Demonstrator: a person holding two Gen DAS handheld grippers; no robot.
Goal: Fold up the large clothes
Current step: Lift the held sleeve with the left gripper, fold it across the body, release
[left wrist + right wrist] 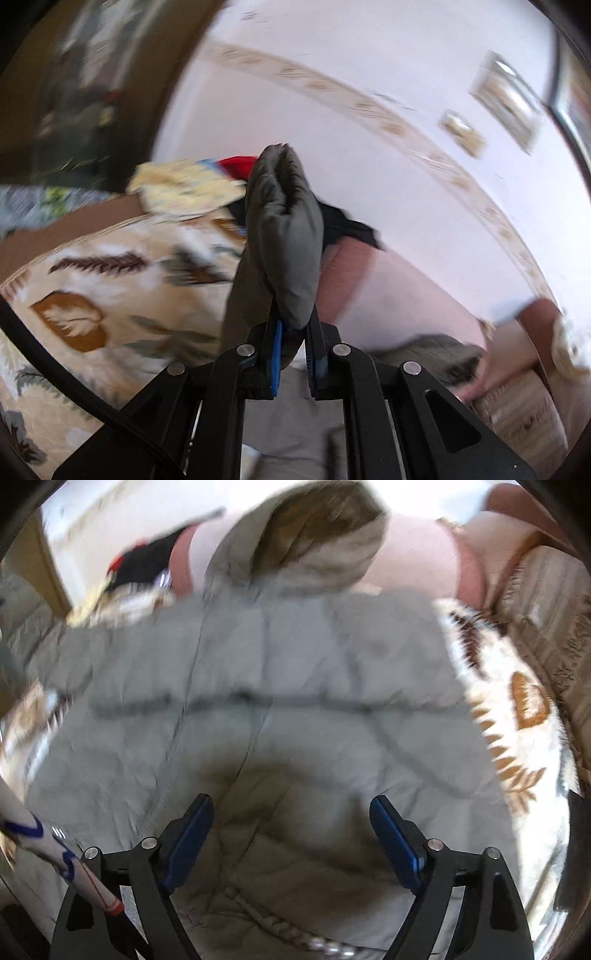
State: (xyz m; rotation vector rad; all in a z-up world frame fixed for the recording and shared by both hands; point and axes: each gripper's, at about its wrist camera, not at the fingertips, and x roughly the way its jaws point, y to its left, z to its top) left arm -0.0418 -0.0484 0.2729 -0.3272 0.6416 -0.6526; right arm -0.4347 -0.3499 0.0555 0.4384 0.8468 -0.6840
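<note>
Grey padded jacket [258,701] lies spread on the leaf-patterned blanket [92,295], its fur-trimmed hood [306,546] at the far end. The left gripper [293,332] is clamped on a puffy fold of it, probably a sleeve, held up so it can go across the body. The right gripper [291,834] hangs above the lower part, fingers wide apart, holding nothing.

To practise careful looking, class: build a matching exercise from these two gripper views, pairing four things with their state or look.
Things:
1. left gripper
2. right gripper
3. grey jacket
4. blanket

States:
a. printed with brown leaves
b. open, holding nothing
c. spread out flat, hood at the far end
d. shut on a bunched fold of grey fabric

Pairs: 1-d, 2-b, 3-c, 4-a
</note>
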